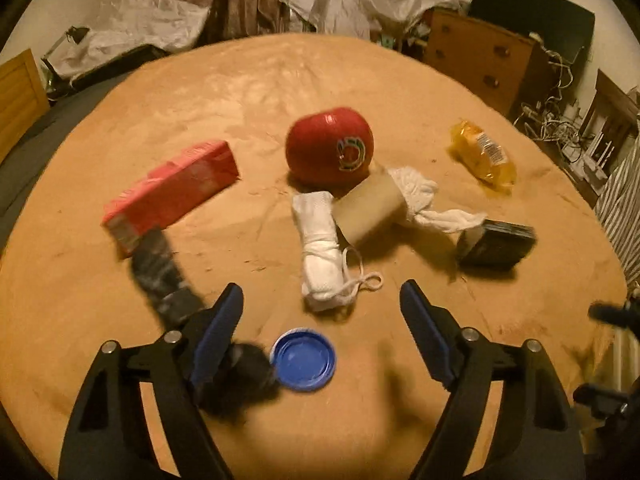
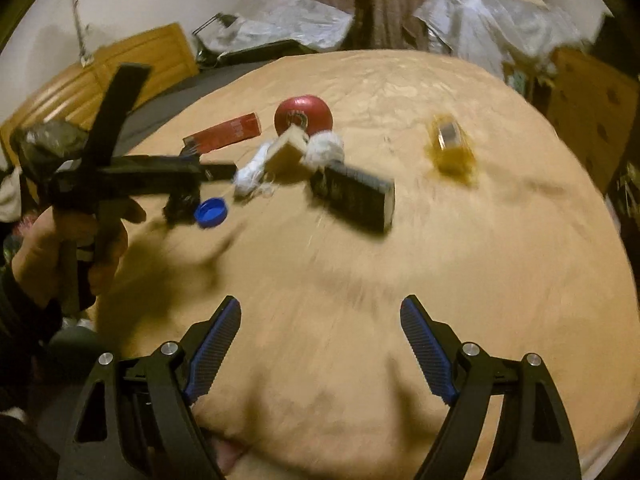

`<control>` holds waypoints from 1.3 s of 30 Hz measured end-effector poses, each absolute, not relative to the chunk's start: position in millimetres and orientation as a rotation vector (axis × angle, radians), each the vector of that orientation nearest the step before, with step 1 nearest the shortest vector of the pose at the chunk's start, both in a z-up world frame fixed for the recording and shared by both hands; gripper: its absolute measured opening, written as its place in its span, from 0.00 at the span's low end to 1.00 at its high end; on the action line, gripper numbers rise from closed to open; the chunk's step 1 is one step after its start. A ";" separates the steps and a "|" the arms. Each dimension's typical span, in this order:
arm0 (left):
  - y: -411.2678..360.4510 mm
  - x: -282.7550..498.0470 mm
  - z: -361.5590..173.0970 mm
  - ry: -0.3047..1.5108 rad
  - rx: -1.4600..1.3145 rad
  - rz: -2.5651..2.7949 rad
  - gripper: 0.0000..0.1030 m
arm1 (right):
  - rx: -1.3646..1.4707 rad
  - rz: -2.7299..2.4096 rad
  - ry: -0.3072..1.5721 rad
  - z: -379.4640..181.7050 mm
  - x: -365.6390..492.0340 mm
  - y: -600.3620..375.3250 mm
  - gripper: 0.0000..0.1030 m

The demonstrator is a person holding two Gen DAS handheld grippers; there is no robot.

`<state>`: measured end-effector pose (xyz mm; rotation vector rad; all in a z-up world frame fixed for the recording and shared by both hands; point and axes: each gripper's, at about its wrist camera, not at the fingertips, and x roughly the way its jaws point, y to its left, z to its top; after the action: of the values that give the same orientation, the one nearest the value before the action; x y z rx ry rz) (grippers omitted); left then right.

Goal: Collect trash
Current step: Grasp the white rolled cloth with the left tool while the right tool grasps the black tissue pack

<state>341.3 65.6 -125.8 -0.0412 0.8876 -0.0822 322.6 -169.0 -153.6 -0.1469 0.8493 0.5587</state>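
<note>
Trash lies scattered over the tan blanket (image 1: 400, 92), and the piece that matters most is, as I read it, the blue bottle cap (image 1: 303, 360). It lies flat with its hollow side up, near the left gripper (image 1: 322, 292), low in the gap between its two fingers and closer to the left one. Just beside the cap, touching or nearly touching its rim, sits a dark crumpled wrapper (image 1: 244, 376), right against the inner face of that left finger. The left fingers stand wide apart with nothing pressed between the pads. Being round, the cap has no long axis to line up with, so the fingers would only need to drop and pull back slightly to straddle it. The white rolled cloth (image 1: 322, 252) lies straight ahead of the same gap, its long axis running away from the fingers. A cardboard tube (image 1: 370, 210), a red apple (image 1: 329, 148) and a red carton (image 1: 172, 196) lie beyond it. The right gripper (image 2: 320, 304) is also spread open and empty, over bare blanket and well apart from the cap. Seen from the right wrist, the cap lies far to the left, under the left gripper held in the person's hand (image 2: 68, 248). The left hand is therefore plainly the nearer one. The closest thing ahead of the right fingers is a black box (image 2: 354, 196), lying at a slant across their line, with a yellow wrapper (image 2: 450, 148) further off to the right.
</note>
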 end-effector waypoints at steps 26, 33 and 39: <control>37.7 327.7 -132.4 0.934 0.007 -0.260 0.25 | 0.039 0.561 1.047 -189.8 389.5 -171.1 0.17; 11.0 289.9 -137.5 0.971 0.066 -0.403 0.28 | 0.121 0.437 1.014 -184.7 357.7 -224.6 0.59; 25.2 275.6 -138.3 0.955 0.021 -0.319 0.53 | -0.059 0.382 0.945 -167.1 348.6 -225.7 0.70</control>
<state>275.6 25.2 -138.3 0.0205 0.9548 -0.3190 348.6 -225.7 -167.1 -0.0587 0.9448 0.3821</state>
